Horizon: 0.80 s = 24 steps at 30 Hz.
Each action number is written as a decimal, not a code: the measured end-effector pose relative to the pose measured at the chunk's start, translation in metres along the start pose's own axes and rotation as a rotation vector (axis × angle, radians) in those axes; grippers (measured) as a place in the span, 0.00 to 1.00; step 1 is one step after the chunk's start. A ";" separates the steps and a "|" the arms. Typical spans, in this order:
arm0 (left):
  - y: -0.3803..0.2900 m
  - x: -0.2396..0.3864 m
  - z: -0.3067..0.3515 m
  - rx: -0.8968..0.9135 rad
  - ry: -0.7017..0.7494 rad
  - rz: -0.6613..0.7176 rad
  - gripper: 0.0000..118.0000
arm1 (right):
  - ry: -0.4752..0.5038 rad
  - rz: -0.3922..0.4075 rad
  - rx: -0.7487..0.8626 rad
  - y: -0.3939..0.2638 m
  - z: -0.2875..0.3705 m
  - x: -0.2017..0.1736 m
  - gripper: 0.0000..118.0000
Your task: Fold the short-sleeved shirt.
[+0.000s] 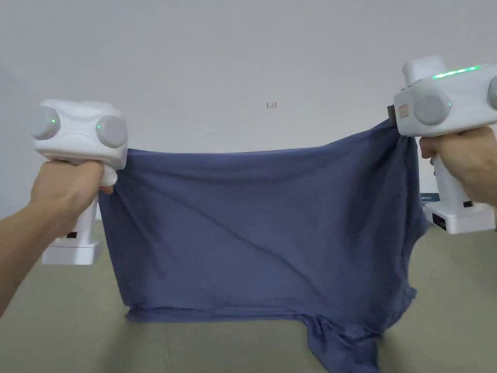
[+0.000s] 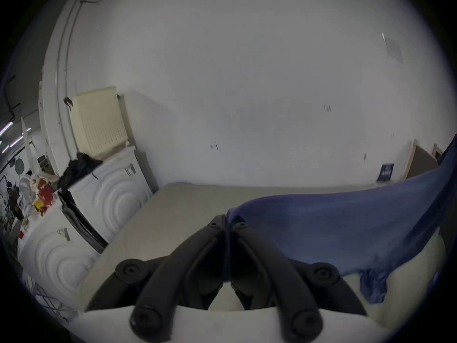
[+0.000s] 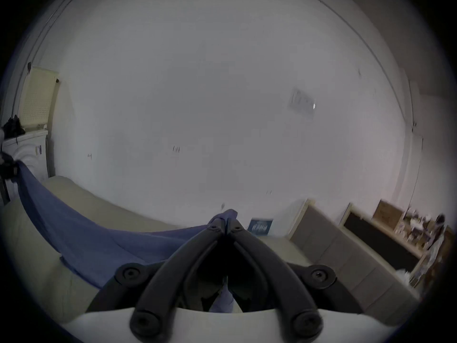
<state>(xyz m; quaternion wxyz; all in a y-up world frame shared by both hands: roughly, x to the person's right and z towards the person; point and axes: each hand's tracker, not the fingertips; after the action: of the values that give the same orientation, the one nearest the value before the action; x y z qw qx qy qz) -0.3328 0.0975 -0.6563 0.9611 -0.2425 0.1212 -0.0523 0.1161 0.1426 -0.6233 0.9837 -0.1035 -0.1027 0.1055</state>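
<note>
1. Pinching the blue short-sleeved shirt (image 1: 262, 228) at two points on its upper edge, we have both pairs of jaws pressed together on cloth: in the left gripper view the left gripper (image 2: 228, 223) has a thin fold caught between its tips, and in the right gripper view the right gripper (image 3: 226, 222) bites a small tuft that pokes out past its tips.
2. Our left hand (image 1: 65, 192) and right hand (image 1: 461, 160) hold the grippers well apart, the right one a little higher, so the top edge runs fairly taut between them.
3. The shirt hangs like a curtain in front of us. Its lower edge rests on the olive table (image 1: 58, 315), and on the right a loose bunch trails onto the near part of the surface.
4. We judge the task barely begun: the shirt is lifted and spread, but no fold is visible yet.
5. Still to do, as we see it: laying it flat, bringing in the sleeves and sides, then folding it over.
</note>
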 end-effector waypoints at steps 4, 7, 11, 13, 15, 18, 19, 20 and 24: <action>-0.080 0.013 -0.031 -0.091 -0.012 -0.072 0.03 | 0.065 -0.018 -0.151 -0.098 -0.005 -0.011 0.00; -0.139 0.014 -0.037 -0.114 -0.021 -0.100 0.03 | 0.089 0.016 -0.212 -0.161 0.010 -0.019 0.00; -0.203 0.001 -0.028 -0.200 -0.055 -0.109 0.03 | 0.162 -0.064 -0.288 -0.222 0.050 -0.017 0.00; -0.228 -0.010 -0.012 -0.218 -0.083 -0.083 0.03 | 0.163 -0.080 -0.324 -0.245 0.073 -0.013 0.00; -0.251 -0.023 0.009 -0.225 -0.106 -0.063 0.03 | 0.169 -0.088 -0.342 -0.263 0.100 -0.008 0.00; -0.283 -0.040 0.045 -0.247 -0.130 -0.099 0.03 | 0.192 -0.099 -0.366 -0.286 0.145 0.002 0.00; -0.294 -0.046 0.058 -0.255 -0.136 -0.097 0.03 | 0.194 -0.085 -0.381 -0.294 0.157 0.005 0.00; -0.304 -0.056 0.059 -0.265 -0.139 -0.103 0.03 | 0.203 -0.094 -0.387 -0.300 0.175 0.009 0.00; -0.341 -0.080 0.106 -0.292 -0.157 -0.106 0.03 | 0.237 -0.123 -0.434 -0.326 0.242 0.020 0.00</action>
<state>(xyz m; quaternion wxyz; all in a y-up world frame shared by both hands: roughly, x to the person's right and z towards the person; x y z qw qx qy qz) -0.3973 -0.1409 -0.3862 0.9181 -0.3889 0.0394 -0.0658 0.1421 -0.1202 -0.3140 0.9481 -0.3176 -0.0130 0.0083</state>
